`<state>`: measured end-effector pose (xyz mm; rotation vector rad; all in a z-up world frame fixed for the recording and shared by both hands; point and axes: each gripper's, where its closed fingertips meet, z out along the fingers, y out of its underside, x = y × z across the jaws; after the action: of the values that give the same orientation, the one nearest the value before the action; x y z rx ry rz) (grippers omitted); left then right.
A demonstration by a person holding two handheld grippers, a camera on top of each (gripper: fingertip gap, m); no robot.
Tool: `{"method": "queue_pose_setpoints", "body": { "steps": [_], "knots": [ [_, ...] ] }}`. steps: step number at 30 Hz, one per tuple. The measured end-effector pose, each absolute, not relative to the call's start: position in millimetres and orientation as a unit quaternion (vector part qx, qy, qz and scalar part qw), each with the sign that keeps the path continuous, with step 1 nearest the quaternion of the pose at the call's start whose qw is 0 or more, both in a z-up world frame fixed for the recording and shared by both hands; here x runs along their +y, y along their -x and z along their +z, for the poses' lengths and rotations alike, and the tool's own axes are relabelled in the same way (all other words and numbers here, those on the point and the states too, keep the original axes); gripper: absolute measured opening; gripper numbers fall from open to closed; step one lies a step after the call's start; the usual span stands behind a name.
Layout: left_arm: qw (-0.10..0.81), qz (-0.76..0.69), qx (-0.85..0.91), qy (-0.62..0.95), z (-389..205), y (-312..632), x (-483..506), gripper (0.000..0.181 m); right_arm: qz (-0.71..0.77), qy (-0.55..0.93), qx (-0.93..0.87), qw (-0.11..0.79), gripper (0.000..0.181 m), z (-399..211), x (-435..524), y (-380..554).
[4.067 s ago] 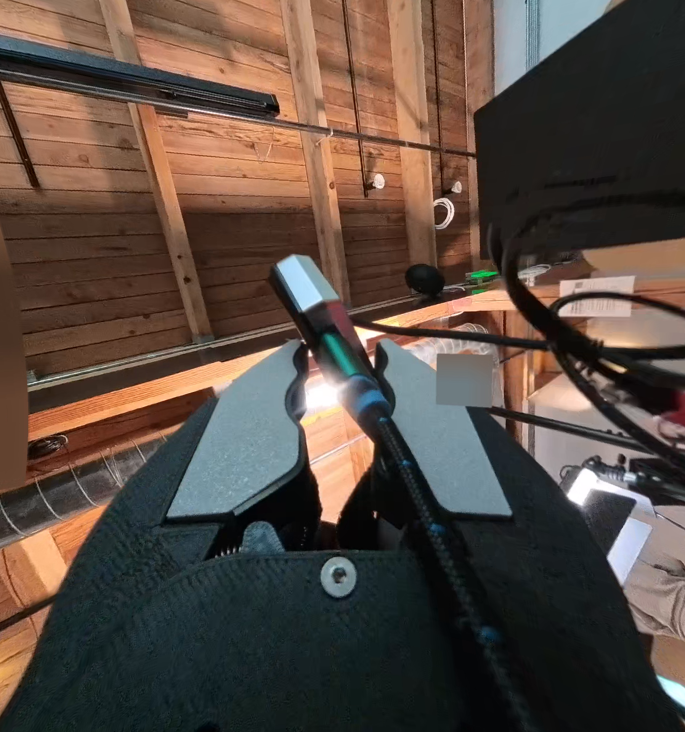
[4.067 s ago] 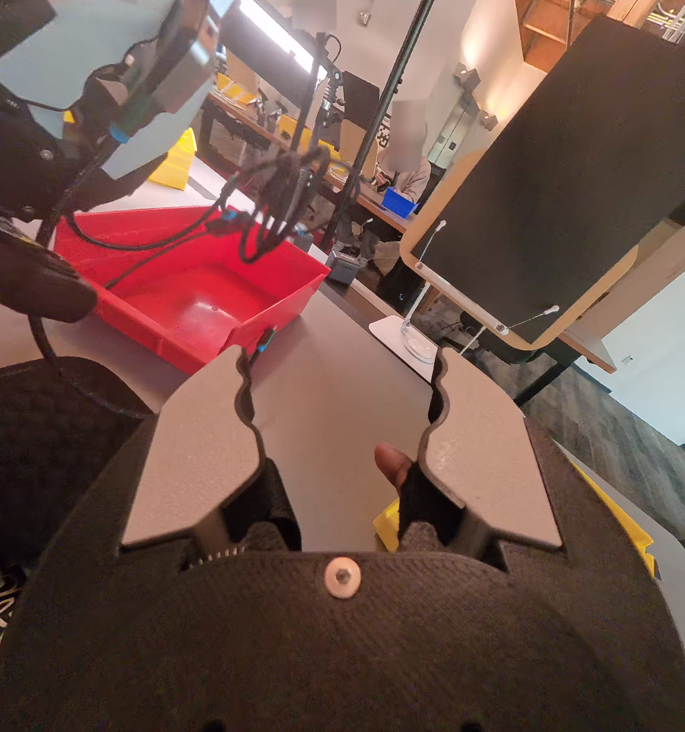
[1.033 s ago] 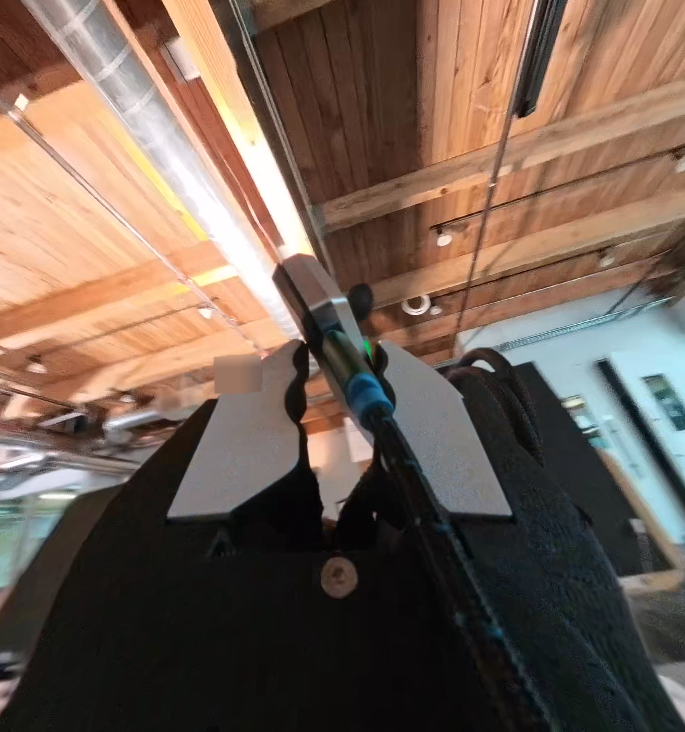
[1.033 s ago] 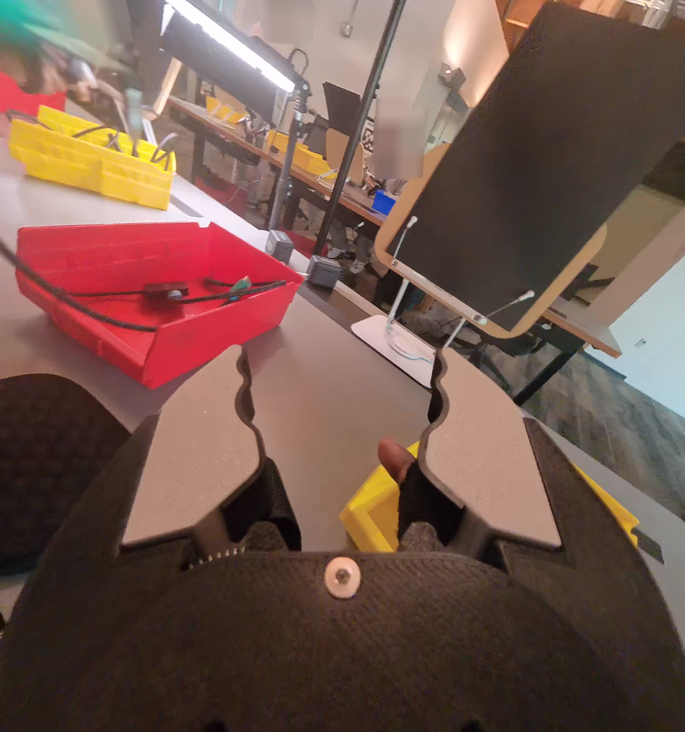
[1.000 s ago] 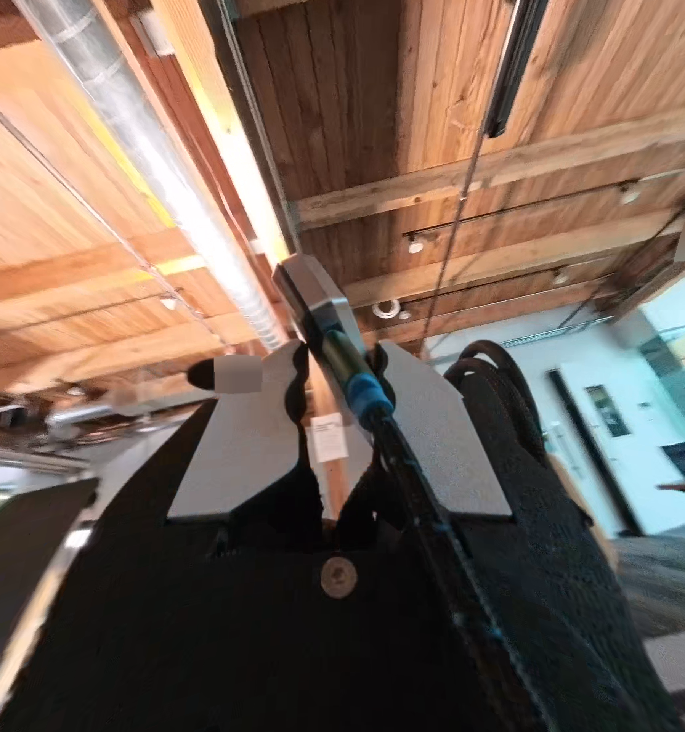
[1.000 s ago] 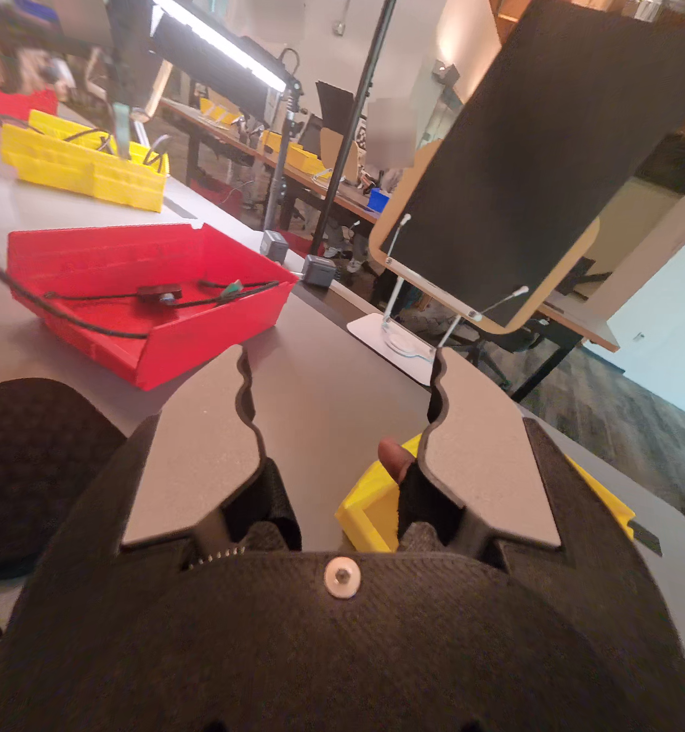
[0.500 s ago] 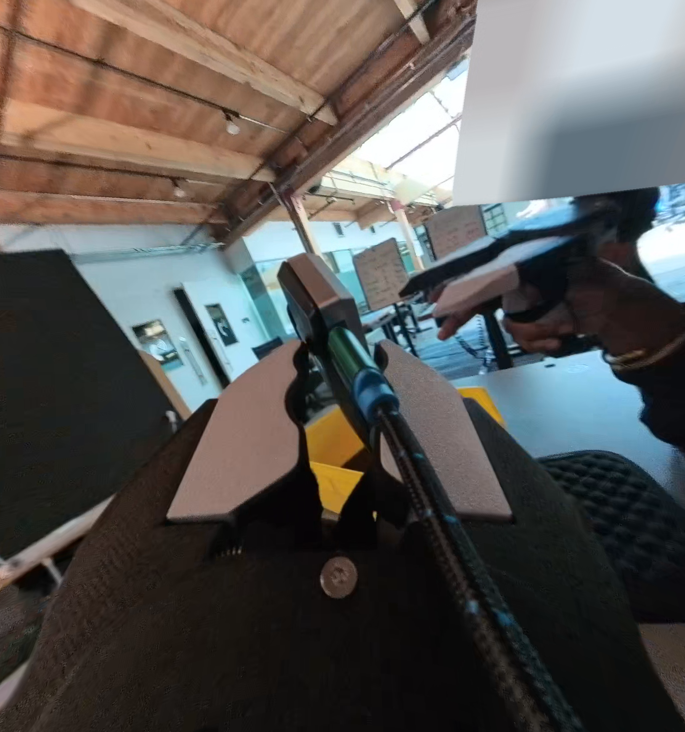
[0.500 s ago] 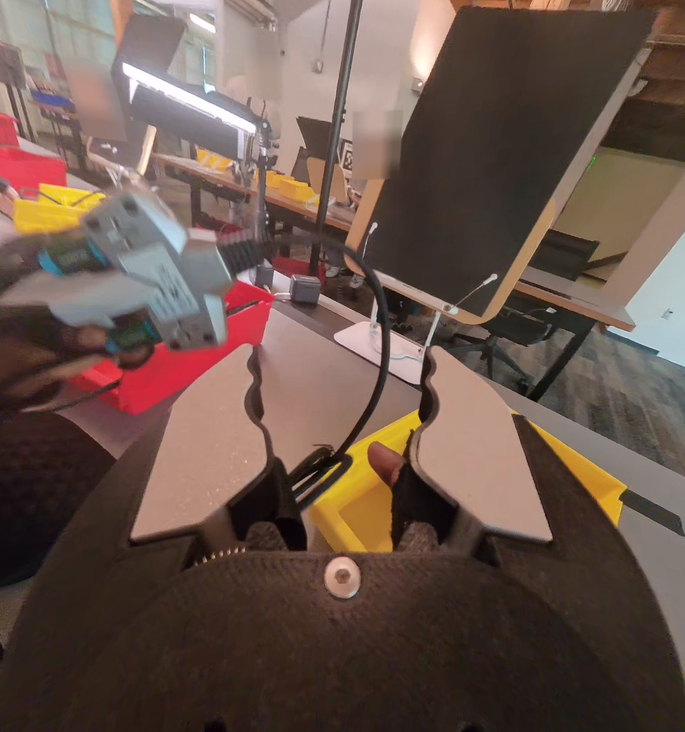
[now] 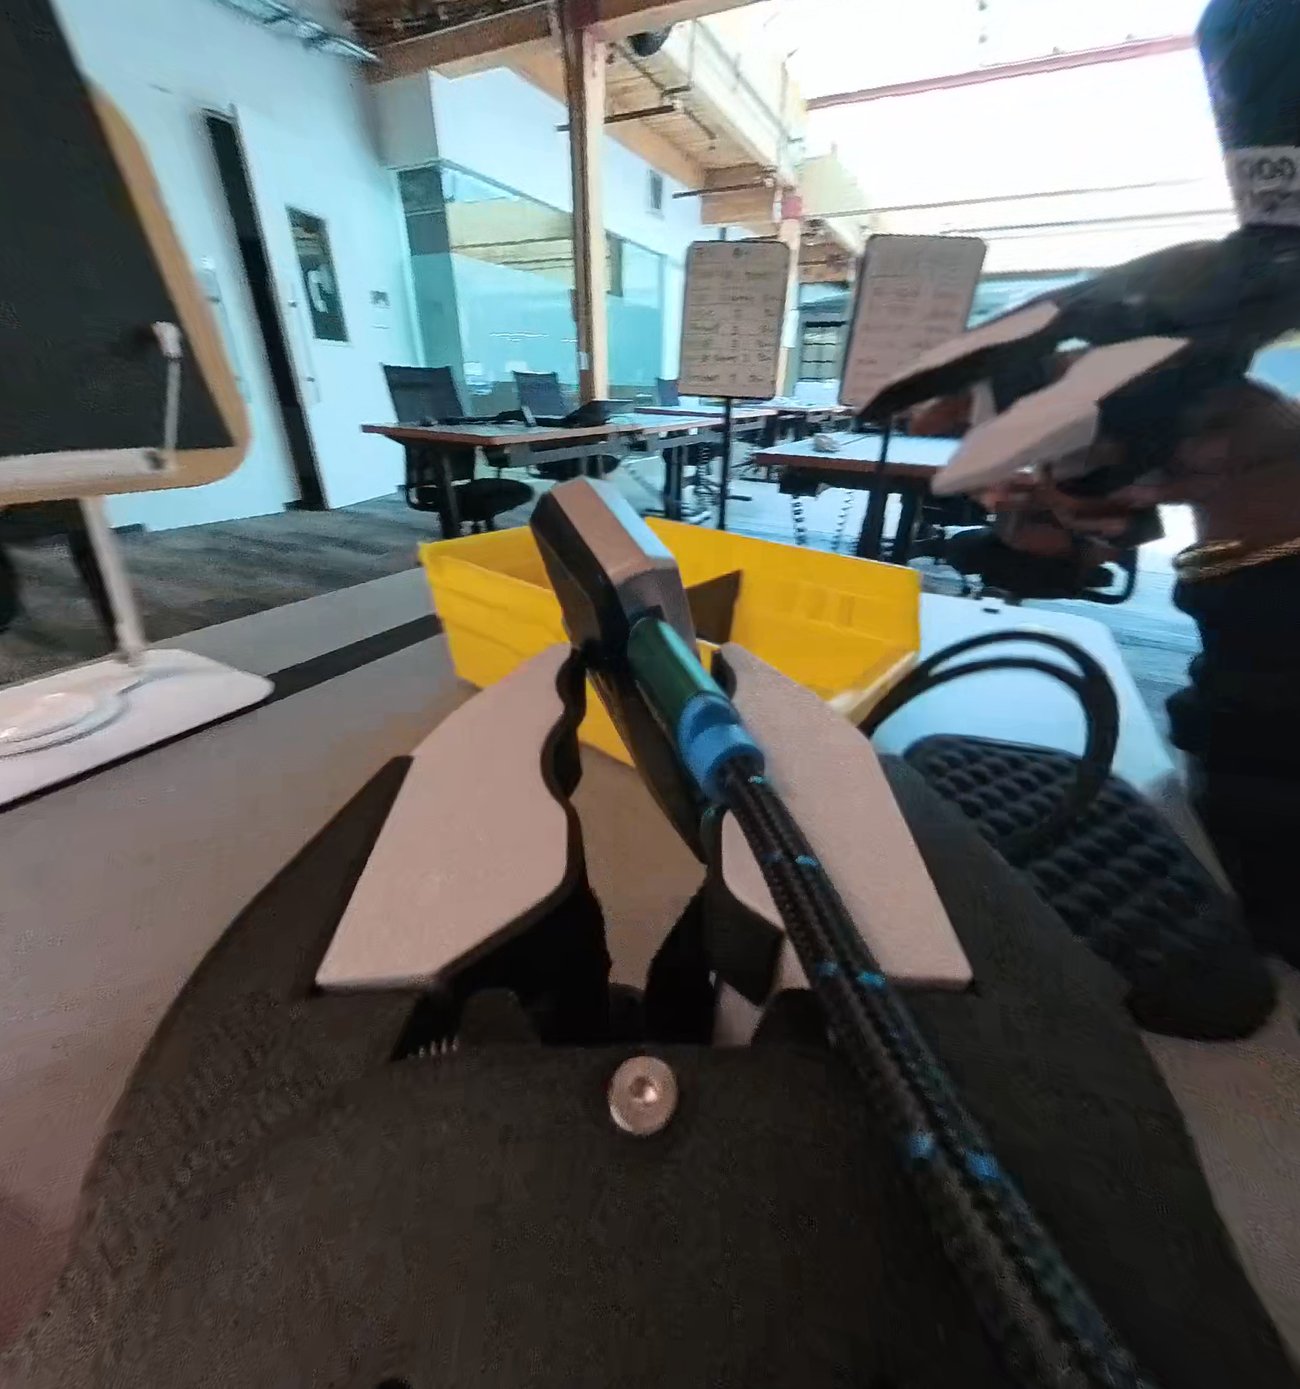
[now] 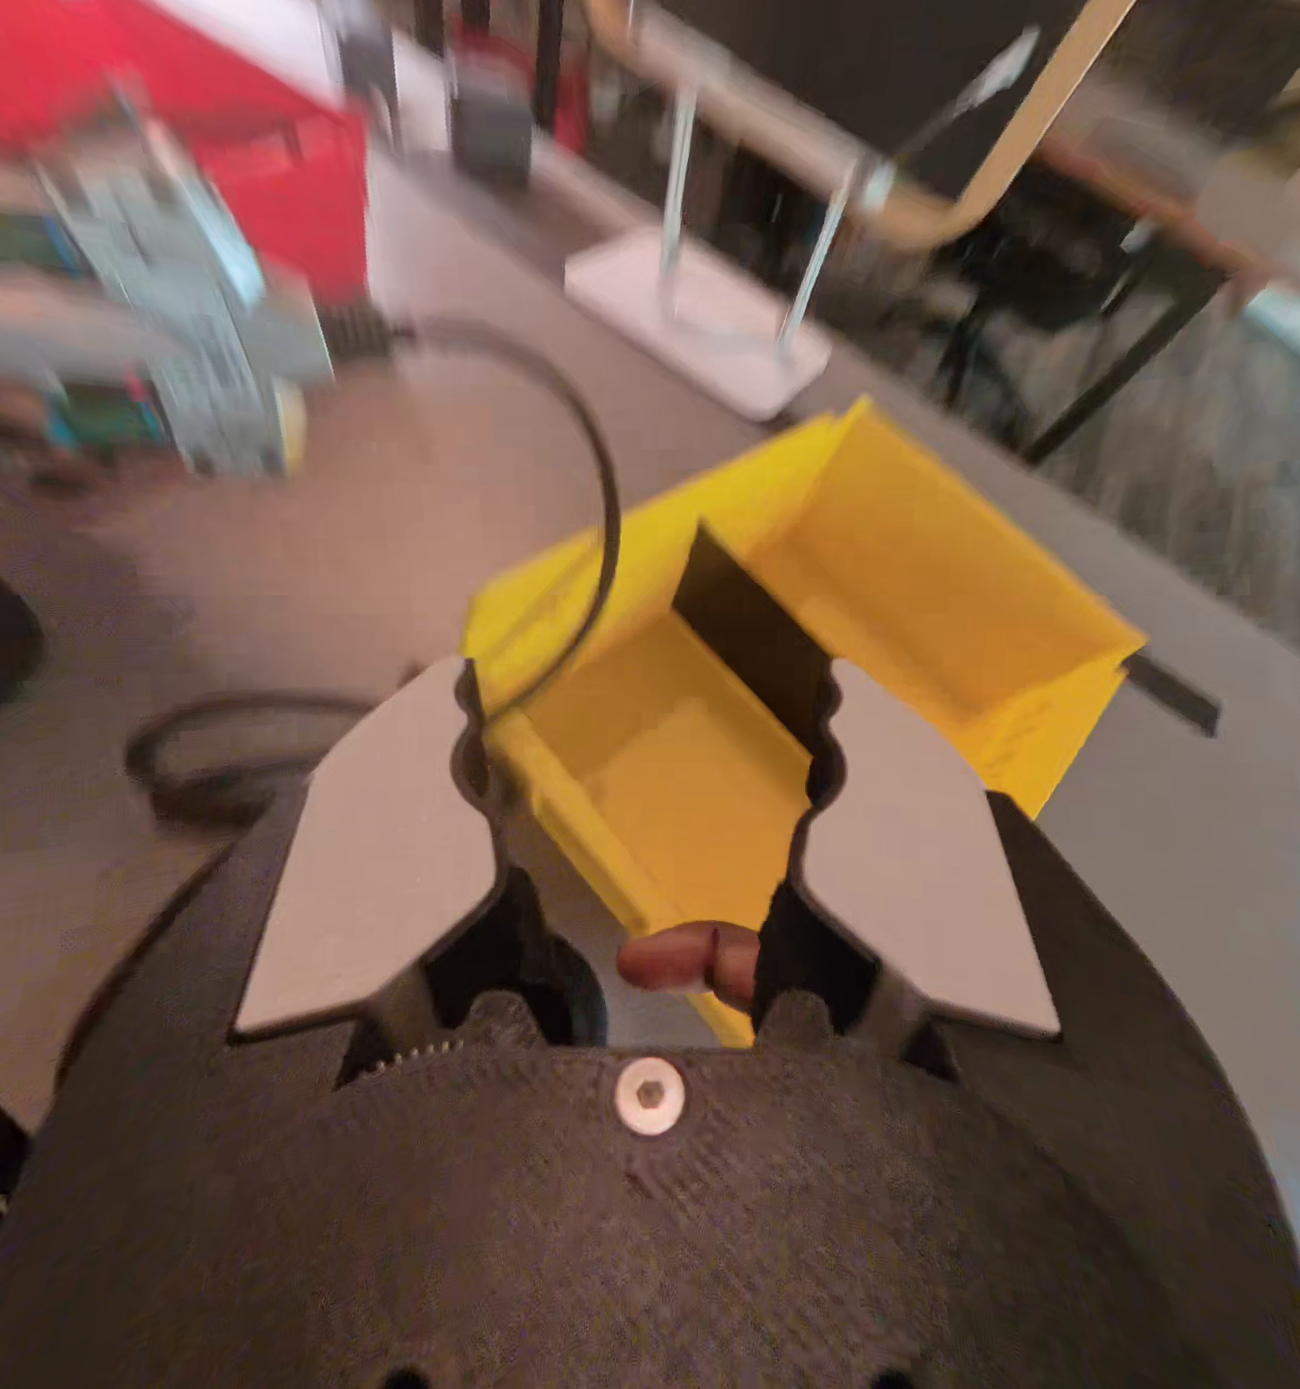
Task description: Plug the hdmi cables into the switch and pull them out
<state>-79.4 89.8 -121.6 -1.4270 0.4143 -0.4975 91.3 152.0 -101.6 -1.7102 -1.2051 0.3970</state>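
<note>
My left gripper (image 9: 639,669) is shut on a small grey metal switch (image 9: 605,571), held tilted above the table. A braided black-and-blue hdmi cable (image 9: 857,939) with a green and blue plug (image 9: 677,684) sits in the switch and runs back over my right finger. A plain black cable (image 9: 1007,654) loops off to the right. My right gripper (image 10: 647,676) is open and empty, above the yellow bin (image 10: 1030,721). It also shows in the left wrist view (image 9: 1007,406), held high at the right. The switch (image 10: 181,361) appears blurred at the left of the right wrist view.
The yellow bin (image 9: 496,609) has a black divider (image 10: 744,624) and stands on the grey table. A red bin (image 10: 181,113) is at the far left. A white stand base (image 10: 699,323) carries a black panel. A black mat (image 9: 1082,827) lies at the right.
My left gripper has swung down from facing the ceiling to level with the table, the switch still in it. My right gripper has tilted down over the yellow bin and stays open.
</note>
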Motion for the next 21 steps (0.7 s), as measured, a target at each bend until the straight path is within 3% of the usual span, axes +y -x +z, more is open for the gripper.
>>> {"method": "queue_pose_setpoints", "body": {
  "steps": [2, 5, 13, 18, 21],
  "knots": [
    [0.724, -0.177, 0.148, 0.650, -122, 104, 97, 0.031, 0.087, 0.747, -0.488, 0.442, 0.090, -133, 181, -107],
    [0.735, -0.093, 0.111, 0.662, -126, 135, 105, 0.031, -0.081, 0.820, -0.338, 0.455, 0.092, -141, 245, -172],
    [0.742, 0.020, 0.055, 0.668, -128, 181, 110, 0.031, 0.131, 0.888, -0.309, 0.315, 0.064, -206, 247, -146],
    [0.726, 0.065, 0.000, 0.684, -134, 215, 108, 0.031, 0.032, 0.902, -0.297, 0.312, 0.028, -210, 259, -181],
    [0.727, 0.091, -0.047, 0.679, -132, 243, 101, 0.031, 0.015, 0.903, -0.298, 0.310, 0.025, -210, 265, -205]
  ]
}}
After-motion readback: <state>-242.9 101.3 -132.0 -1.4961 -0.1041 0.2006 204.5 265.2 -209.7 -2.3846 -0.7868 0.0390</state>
